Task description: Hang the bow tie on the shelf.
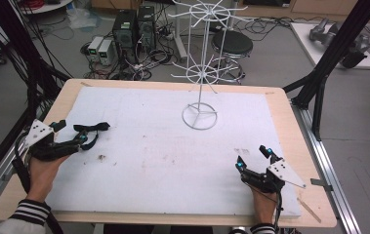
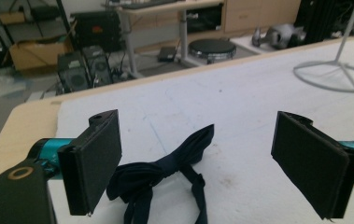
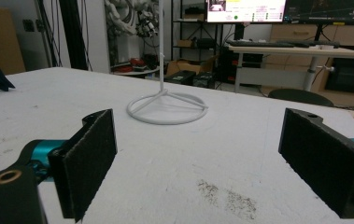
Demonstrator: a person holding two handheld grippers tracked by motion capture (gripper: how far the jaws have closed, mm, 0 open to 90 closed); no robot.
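On my left, the left gripper (image 1: 70, 131) rests at the white mat's (image 1: 163, 161) edge, jaws spread wide around the dark bow tie (image 1: 91, 130) without gripping it. The white wire rack (image 1: 200, 73) stands mid-table. My right gripper (image 1: 254, 157) sits wide open, holding nothing.

Two black hand-held grippers, left gripper (image 1: 70, 131) and right gripper (image 1: 254, 157), each with flat black padded jaws, teal joints behind the pads and a grey three-cornered plate on top. Black cable trailing. Sleeves (image 1: 29, 212) striped black and white.
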